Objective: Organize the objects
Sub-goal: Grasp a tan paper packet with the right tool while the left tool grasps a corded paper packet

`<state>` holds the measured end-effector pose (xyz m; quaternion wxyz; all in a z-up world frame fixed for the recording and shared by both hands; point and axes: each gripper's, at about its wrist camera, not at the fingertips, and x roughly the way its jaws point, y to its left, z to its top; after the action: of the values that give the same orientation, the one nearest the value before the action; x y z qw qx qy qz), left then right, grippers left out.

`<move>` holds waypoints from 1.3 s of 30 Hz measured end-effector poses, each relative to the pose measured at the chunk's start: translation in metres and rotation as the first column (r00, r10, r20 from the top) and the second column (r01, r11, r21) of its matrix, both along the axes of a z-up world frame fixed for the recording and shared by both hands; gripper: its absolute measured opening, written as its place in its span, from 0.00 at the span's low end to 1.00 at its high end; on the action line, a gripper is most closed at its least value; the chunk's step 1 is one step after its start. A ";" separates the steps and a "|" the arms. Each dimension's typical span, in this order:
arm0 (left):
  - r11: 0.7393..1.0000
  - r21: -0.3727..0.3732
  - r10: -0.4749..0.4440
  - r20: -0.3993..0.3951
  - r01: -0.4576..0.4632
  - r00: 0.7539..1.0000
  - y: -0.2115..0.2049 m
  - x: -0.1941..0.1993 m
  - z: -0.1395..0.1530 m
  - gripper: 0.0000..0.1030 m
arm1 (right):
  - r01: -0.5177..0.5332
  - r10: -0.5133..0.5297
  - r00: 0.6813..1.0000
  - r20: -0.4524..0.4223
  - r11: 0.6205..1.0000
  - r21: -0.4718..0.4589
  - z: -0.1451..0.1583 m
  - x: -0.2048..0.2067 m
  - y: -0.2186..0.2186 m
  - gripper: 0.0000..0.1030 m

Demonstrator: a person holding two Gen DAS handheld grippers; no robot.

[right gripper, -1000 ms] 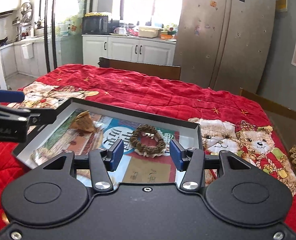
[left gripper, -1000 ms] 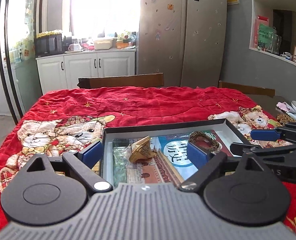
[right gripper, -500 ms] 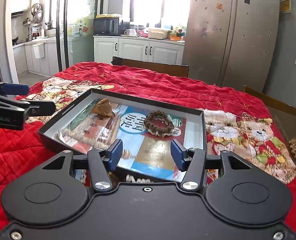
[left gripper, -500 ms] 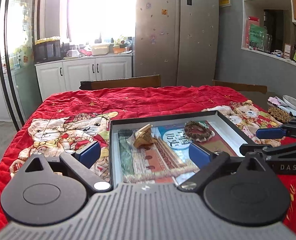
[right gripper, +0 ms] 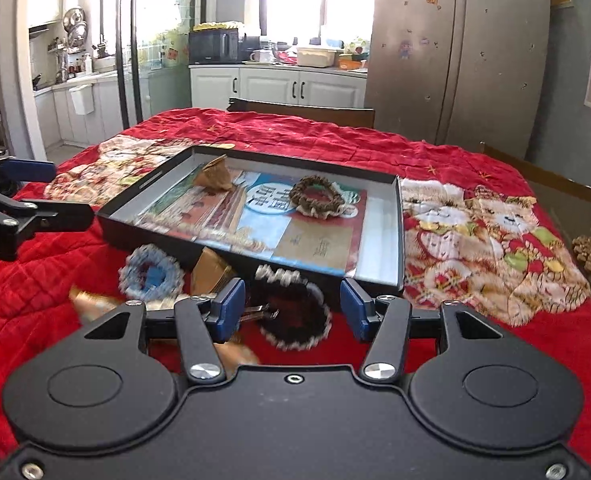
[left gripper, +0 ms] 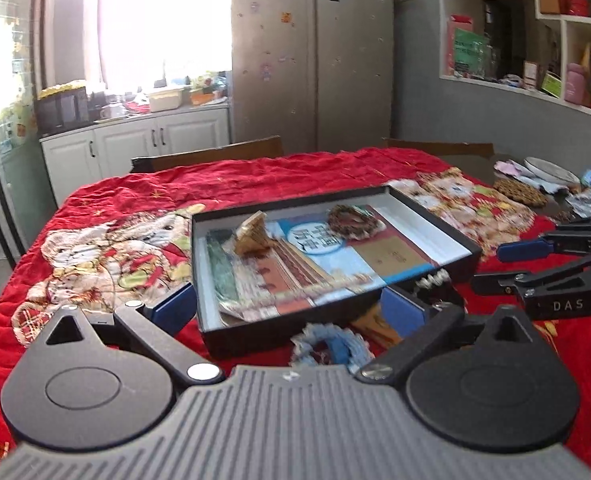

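The black tray (right gripper: 379, 276) lies on the red cloth (right gripper: 447, 152), holding a brown scrunchie (right gripper: 315, 198) and a folded tan piece (right gripper: 215, 176). Just before it lie a blue scrunchie (right gripper: 151, 274) and a dark one (right gripper: 295, 312), blurred. The left gripper (left gripper: 291, 312) has just been opening and stands wide, empty. The right gripper (right gripper: 291, 308) is half open, seemingly gripping nothing.

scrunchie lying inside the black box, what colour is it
The scrunchie in the box is brown-olive with a paler frilled edge, clearest in the right wrist view.
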<state>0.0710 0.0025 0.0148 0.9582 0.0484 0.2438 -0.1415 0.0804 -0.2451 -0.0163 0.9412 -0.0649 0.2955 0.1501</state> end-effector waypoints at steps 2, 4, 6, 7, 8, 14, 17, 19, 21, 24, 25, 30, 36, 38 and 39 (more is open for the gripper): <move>1.000 0.004 -0.019 -0.005 0.019 1.000 -0.001 -0.004 -0.004 0.99 | -0.007 0.007 1.000 0.000 1.000 0.013 -0.004 -0.009 -0.003 0.50; 0.999 0.005 -0.039 -0.017 0.040 0.999 -0.001 -0.007 -0.009 1.00 | -0.024 0.024 1.000 -0.004 0.999 0.034 -0.009 -0.016 -0.004 0.50; 0.998 0.003 -0.058 -0.036 0.059 0.998 -0.002 -0.009 -0.014 1.00 | -0.041 0.041 0.999 -0.013 0.998 0.048 -0.014 -0.020 -0.003 0.50; 0.998 0.002 -0.067 -0.045 0.067 0.997 -0.003 -0.010 -0.018 1.00 | -0.046 0.047 0.999 -0.016 0.997 0.054 -0.017 -0.023 -0.002 0.50; 0.997 0.002 -0.075 -0.054 0.075 0.996 -0.004 -0.011 -0.021 1.00 | -0.057 0.058 0.998 -0.019 0.997 0.056 -0.019 -0.025 0.000 0.50; 0.995 0.006 -0.100 -0.093 0.101 0.991 -0.010 -0.017 -0.039 1.00 | -0.075 0.077 0.996 -0.036 0.995 0.059 -0.032 -0.031 0.012 0.50; 0.994 0.015 -0.107 -0.091 0.109 0.990 -0.014 -0.020 -0.045 1.00 | -0.068 0.069 0.997 -0.039 0.997 0.048 -0.039 -0.030 0.015 0.50; 0.993 0.024 -0.115 -0.090 0.117 0.989 -0.017 -0.021 -0.049 1.00 | -0.059 0.061 0.997 -0.040 0.998 0.038 -0.044 -0.030 0.015 0.50; 0.991 0.029 -0.126 -0.096 0.130 0.987 -0.020 -0.022 -0.053 1.00 | -0.055 0.056 0.998 -0.038 0.998 0.027 -0.048 -0.029 0.016 0.50; 0.990 0.045 -0.131 -0.094 0.136 0.987 -0.023 -0.022 -0.059 1.00 | -0.046 0.047 0.998 -0.043 0.999 0.024 -0.054 -0.025 0.016 0.50; 0.989 0.050 -0.132 -0.089 0.136 0.987 -0.023 -0.021 -0.060 1.00 | -0.044 0.046 0.998 -0.048 0.998 0.037 -0.055 -0.024 0.014 0.50; 0.990 0.051 -0.128 -0.080 0.132 0.989 -0.022 -0.016 -0.068 0.95 | -0.039 0.045 0.997 -0.068 0.996 0.078 -0.059 -0.018 0.011 0.49; 0.989 0.006 -0.148 -0.107 0.150 0.983 -0.019 -0.013 -0.073 0.86 | -0.039 0.045 0.997 -0.068 0.995 0.096 -0.061 -0.018 0.011 0.48; 0.988 -0.001 -0.155 -0.108 0.156 0.982 -0.019 -0.013 -0.073 0.83 | -0.038 0.045 0.997 -0.067 0.995 0.097 -0.061 -0.018 0.011 0.47; 0.987 -0.003 -0.159 -0.110 0.159 0.981 -0.020 -0.013 -0.073 0.80 | -0.040 0.046 0.997 -0.067 0.995 0.096 -0.061 -0.018 0.011 0.46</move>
<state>0.0579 -0.0172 -0.0584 0.9288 0.0628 0.2920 -0.2192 0.0627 -0.2344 -0.0770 0.9290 -0.0212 0.3190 0.1864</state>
